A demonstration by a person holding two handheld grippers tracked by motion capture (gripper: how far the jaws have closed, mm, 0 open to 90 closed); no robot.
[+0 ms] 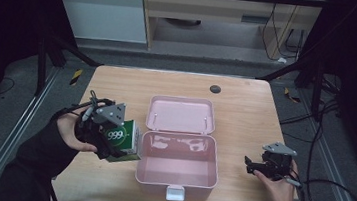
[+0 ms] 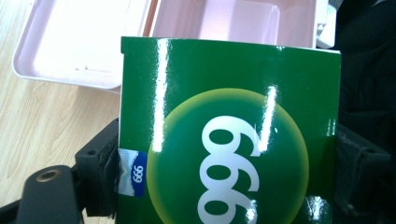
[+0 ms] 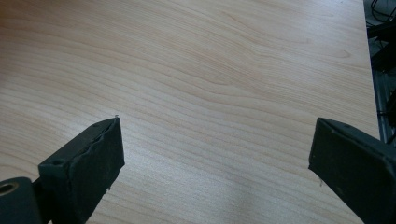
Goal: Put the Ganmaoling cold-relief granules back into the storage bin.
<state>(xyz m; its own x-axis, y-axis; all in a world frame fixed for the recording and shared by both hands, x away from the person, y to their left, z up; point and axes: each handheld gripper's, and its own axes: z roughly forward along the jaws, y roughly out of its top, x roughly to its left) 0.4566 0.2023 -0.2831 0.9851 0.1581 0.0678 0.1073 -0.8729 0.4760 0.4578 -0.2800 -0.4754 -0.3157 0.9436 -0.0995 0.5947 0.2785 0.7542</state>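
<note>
Between the left hand-held gripper [image 2: 224,182] pads sits the green box [image 2: 229,130] (clamped).

Green box [image 2: 229,135] clamped between black fingers [image 2: 100,172], pink case [image 2: 70,46] beyond

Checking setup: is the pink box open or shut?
Open. The pink box has its lid folded back flat on the table; inside looks empty.

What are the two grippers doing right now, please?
Left gripper: closed on the green box.
Right gripper: open, holding nothing, above the table.
</note>
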